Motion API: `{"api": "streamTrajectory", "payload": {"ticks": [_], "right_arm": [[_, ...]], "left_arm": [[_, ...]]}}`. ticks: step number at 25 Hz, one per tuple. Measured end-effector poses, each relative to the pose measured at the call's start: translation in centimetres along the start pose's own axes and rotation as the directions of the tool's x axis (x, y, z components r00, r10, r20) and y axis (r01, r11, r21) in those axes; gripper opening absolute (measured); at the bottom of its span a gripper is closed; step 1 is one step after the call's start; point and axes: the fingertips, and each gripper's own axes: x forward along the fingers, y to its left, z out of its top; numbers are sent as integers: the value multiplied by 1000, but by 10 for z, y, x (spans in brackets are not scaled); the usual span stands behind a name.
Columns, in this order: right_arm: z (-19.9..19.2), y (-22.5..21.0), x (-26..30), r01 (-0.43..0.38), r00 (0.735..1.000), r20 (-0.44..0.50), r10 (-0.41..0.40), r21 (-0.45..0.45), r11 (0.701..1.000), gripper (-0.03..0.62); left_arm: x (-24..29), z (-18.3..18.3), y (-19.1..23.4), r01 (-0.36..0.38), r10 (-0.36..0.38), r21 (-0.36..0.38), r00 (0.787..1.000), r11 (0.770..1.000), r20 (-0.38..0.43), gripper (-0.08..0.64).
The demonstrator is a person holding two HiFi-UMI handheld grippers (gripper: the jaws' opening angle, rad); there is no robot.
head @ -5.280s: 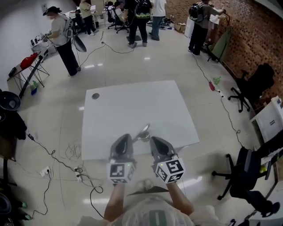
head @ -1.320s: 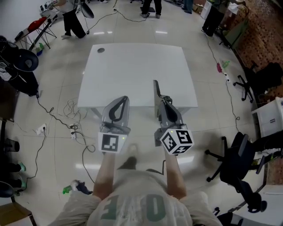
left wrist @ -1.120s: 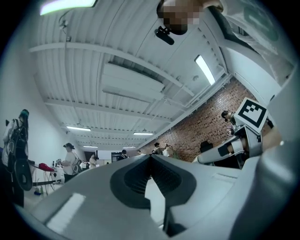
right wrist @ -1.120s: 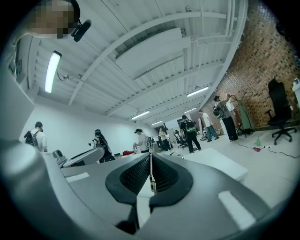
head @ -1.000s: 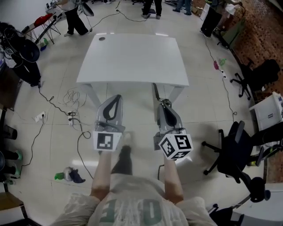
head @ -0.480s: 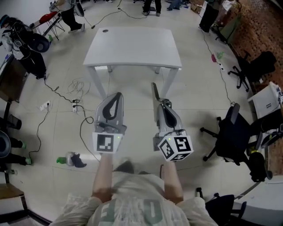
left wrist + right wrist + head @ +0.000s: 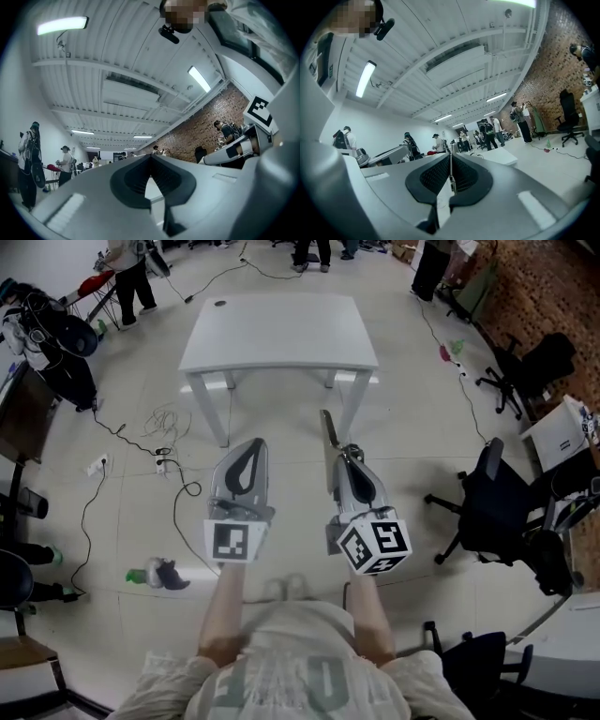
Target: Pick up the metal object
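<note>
The metal object [image 7: 329, 434] is a thin flat strip of metal that sticks forward out of my right gripper [image 7: 347, 455], which is shut on its near end. In the right gripper view the strip [image 7: 451, 177] shows edge-on, pinched between the ribbed pads of the right gripper [image 7: 450, 158]. My left gripper [image 7: 256, 443] is level with it on the left, shut with nothing in it; its pads meet in the left gripper view [image 7: 150, 157]. Both grippers hang over bare floor, well short of the white table [image 7: 281, 334].
A small dark disc [image 7: 218, 304] lies on the table's far left corner. Cables and a power strip [image 7: 161, 465] trail over the floor at left. Black office chairs [image 7: 497, 512] stand at right. People stand beyond the table [image 7: 122, 263]. A green-and-dark bundle [image 7: 159, 573] lies on the floor.
The metal object lay at the table's near edge; now the right gripper holds it. The view has backed away from the table, which has receded, while both grippers keep their pose.
</note>
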Motion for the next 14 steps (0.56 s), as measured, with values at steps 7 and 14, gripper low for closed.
{"api": "streamTrajectory", "payload": {"ticks": [7, 14], "right_arm": [[-1, 9, -8, 9, 1000, 13, -9, -7, 1000, 20], [8, 8, -9, 5, 999, 36, -4, -12, 1000, 20]], "left_arm": [[-8, 8, 6, 3, -3, 35, 1000, 999, 15, -2], [-7, 11, 3, 8, -9, 69, 1000, 998, 20, -2]]}}
